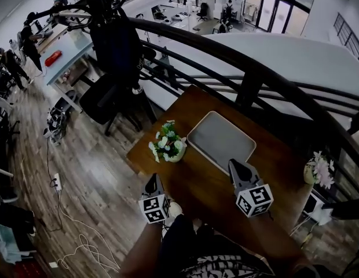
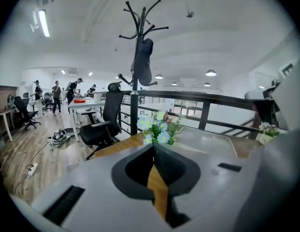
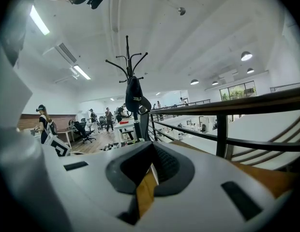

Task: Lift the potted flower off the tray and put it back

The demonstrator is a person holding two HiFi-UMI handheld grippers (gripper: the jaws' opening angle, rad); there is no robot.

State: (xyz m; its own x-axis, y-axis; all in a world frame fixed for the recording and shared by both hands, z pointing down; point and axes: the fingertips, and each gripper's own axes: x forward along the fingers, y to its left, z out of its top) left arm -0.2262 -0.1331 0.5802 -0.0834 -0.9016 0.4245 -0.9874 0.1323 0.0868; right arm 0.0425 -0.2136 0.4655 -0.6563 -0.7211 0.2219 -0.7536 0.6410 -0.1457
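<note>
Only the head view takes in the whole table (image 1: 197, 185) — there the potted flower (image 1: 168, 145) stands on the bare wood just left of the grey tray (image 1: 221, 139), not on it. The left gripper view shows the blooms beyond its tips, with the tray to their right. The right gripper view shows neither, only railing (image 3: 227, 108) and coat stand (image 3: 133, 93). The left gripper (image 1: 154, 178) is clenched on nothing, and the flower stands apart from it on the far side. The right gripper (image 1: 234, 165) hangs near the tray's near edge, its jaws also together and empty.
</note>
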